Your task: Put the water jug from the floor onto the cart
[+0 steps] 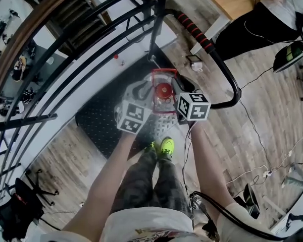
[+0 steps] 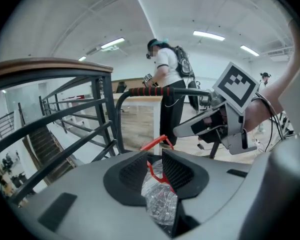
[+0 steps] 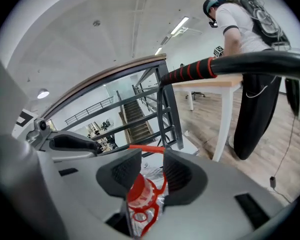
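Head view puts the water jug (image 1: 163, 97) over the black deck of the cart (image 1: 98, 127), between the two grippers and just ahead of the person's shoes (image 1: 164, 146). It looks to be standing on the deck, though the contact underneath is hidden.

The step in hand seems to be letting go. To do it well, both grippers should come away straight along the line of their jaws. The pads then slip clear of the jug's red carrying handle (image 2: 152, 144) and do not hook it, since a snag on that loop could tip the jug or drag it toward the deck's edge. One gripper leaving before the other would allow a check that the jug stands by itself, well inside the push bar (image 1: 197, 34).

On the left gripper (image 2: 154, 156) the jaws stand apart. The red handle strap and the jug's crinkled clear top sit in the gap, with no pad seen pressing on them. The right gripper (image 3: 152, 156) is likewise parted, about as wide. The red cap (image 3: 138, 190) lies low between its jaws, close by one pad but not clamped.
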{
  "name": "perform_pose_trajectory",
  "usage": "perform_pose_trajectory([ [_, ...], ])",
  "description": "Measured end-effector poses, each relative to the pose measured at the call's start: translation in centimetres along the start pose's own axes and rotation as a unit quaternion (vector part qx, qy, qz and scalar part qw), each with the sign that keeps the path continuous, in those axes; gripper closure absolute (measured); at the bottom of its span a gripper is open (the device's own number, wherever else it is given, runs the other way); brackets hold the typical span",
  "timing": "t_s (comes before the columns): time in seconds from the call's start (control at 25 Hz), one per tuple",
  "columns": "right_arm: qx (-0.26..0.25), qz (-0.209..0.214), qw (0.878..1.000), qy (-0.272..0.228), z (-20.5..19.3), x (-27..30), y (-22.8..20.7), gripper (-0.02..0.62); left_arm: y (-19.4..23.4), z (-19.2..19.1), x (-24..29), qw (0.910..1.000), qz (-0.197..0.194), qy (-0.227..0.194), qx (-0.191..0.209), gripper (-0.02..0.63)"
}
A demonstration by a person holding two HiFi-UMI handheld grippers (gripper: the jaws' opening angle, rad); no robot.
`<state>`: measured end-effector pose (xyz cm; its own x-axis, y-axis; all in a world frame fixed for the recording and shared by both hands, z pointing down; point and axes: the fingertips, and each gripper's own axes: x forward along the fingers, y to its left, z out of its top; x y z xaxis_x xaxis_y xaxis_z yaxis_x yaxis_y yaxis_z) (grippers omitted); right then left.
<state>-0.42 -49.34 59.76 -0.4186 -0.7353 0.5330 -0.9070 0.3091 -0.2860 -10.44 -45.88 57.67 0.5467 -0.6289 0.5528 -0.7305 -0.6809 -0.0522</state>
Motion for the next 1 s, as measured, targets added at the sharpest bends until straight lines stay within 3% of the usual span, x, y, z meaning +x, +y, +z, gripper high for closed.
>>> perform_pose_trajectory([
  [0.36, 0.003, 0.046, 0.999, -0.018, 2.0, -5.8, 5.0, 0.516, -2.0, 4.0, -4.5, 0.9991, -0.036, -0.021, -0.007, 0.569],
  [0.64, -0.001, 0.053, 0.998, -0.027, 3.9, -9.0, 7.2, 0.544, -3.2, 6.1, -7.4, 0.993, -0.072, -0.046, -0.081, 0.577],
  [1.0, -0.03, 0.066, 0.996, -0.052, 6.3, -14.4, 11.8, 0.554, -6.6, 9.8, -11.9, 0.9901, -0.086, -0.062, -0.092, 0.577],
])
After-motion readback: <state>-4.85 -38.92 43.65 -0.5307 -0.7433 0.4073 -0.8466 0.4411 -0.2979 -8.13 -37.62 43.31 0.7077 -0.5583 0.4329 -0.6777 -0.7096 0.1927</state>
